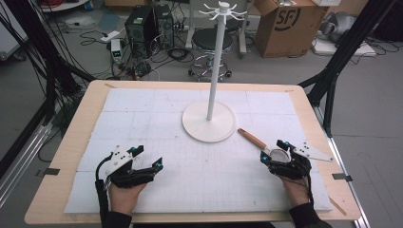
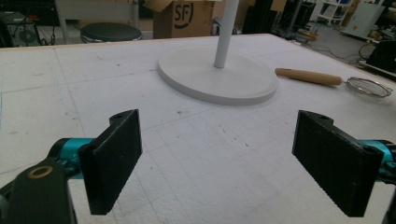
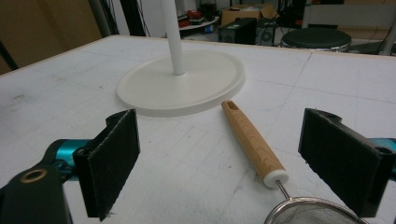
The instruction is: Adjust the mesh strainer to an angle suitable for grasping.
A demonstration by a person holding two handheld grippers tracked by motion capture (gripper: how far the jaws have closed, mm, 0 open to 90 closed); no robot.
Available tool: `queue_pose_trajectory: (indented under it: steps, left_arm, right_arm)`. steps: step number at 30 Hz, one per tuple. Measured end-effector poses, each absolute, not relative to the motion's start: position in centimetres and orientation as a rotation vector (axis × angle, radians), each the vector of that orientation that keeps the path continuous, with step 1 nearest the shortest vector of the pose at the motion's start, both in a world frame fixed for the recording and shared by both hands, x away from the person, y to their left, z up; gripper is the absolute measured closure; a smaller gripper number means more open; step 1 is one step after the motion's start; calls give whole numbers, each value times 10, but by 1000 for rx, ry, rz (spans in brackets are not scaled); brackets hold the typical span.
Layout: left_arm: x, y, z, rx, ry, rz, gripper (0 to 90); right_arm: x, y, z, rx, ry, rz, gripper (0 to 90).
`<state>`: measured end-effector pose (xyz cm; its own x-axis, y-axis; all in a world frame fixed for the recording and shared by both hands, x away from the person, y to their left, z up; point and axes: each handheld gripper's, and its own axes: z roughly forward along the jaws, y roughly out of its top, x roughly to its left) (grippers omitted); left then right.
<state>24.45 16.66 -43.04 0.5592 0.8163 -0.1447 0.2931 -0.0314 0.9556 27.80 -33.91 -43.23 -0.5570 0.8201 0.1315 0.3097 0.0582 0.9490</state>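
Right gripper (image 1: 273,151) hovers over strainer (image 1: 277,154), jaws wide, gripping nothing; strainer lies flat, near-right of stand (image 1: 209,121), wooden handle (image 3: 252,143) pointing toward its base. Left gripper (image 1: 148,159) open, empty, near-left. Nothing picked up yet; grasp and hanging likely remain.

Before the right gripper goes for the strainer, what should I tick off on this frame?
1. Right gripper open, nothing between the jaws: ok.
2. Strainer lying flat on the table, wooden handle pointing toward the stand base: ok.
3. Handle free of the stand base, a small gap between them: ok.
4. Strainer's mesh bowl just below the right gripper, handle ahead between the jaws: ok.
5. Left gripper open and well away from the strainer: ok.
6. Whether the jaws stand low enough to close on the handle: cannot tell.
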Motion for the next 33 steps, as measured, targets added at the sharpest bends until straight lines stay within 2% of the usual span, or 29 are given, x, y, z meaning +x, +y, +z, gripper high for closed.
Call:
queue_pose_trajectory:
  steps: [7,13,14,15,18,26,31,33]
  left_arm:
    - [244,166,-431,1599,961,543,164]
    - [244,166,-432,1598,967,540,164]
    - [244,166,-432,1598,968,540,163]
    - [244,166,-432,1599,968,539,163]
    - [244,166,-432,1604,966,537,163]
    - [244,166,-433,1603,965,537,163]
    - [245,165,-434,1614,970,527,164]
    - [245,165,-434,1613,967,529,163]
  right_arm:
    - [278,-340,-432,1135,1892,1524,122]
    - [280,-340,-428,1165,1874,1532,173]
    - [281,-341,-426,1184,1869,1540,245]
    - [282,-342,-426,1183,1868,1547,273]
    - [284,-344,-426,1233,1864,1557,431]
    - [297,-352,-422,1280,1879,1561,656]
    - [309,-354,-427,1348,1897,1513,891]
    - [315,-354,-431,1390,1916,1468,897]
